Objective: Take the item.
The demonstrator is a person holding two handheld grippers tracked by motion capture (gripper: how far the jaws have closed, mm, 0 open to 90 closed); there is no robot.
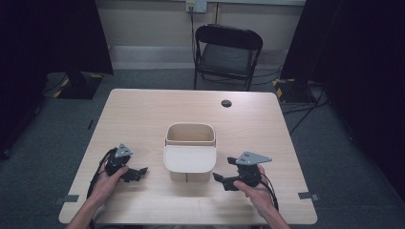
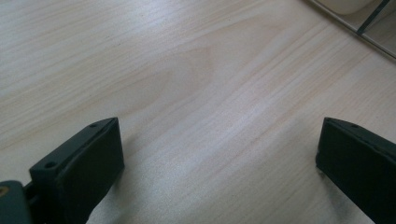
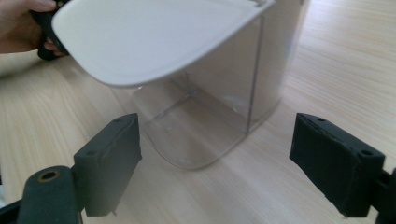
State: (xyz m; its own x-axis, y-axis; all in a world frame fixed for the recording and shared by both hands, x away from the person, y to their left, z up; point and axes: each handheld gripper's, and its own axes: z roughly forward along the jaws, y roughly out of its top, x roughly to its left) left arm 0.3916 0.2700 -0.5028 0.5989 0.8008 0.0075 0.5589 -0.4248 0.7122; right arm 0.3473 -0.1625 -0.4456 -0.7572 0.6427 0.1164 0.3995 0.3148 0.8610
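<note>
High view. A pale, rounded-rectangular plastic container with a white lid tilted toward the person point(image 1: 189, 152) stands at the middle of a light wood-grain table point(image 1: 143, 114). The left gripper point(image 1: 139, 173) and the right gripper point(image 1: 220, 179) rest near the table's front edge, one on each side of the container, each held in a hand. Both point inward, so the container lies between them and a little farther from the person. The right gripper appears slightly nearer to it than the left. The container's long axis runs away from the person. A small dark round grommet point(image 1: 226, 103) sits near the far edge. Beyond the table stand a black folding chair point(image 1: 227, 55) and a pale wall, with dark curtains at both sides and grey carpet below.

Left gripper view. The jaws stand wide apart with nothing between them, over bare wood. A corner of the container shows at the upper right point(image 2: 348, 4), ahead and to that side, well apart.

Right gripper view. The jaws are likewise spread and empty. The container's clear wall point(image 3: 224, 93) stands just ahead, centred between them, under the overhanging white lid point(image 3: 149, 37). The other hand point(image 3: 21, 25) shows at the upper left.
</note>
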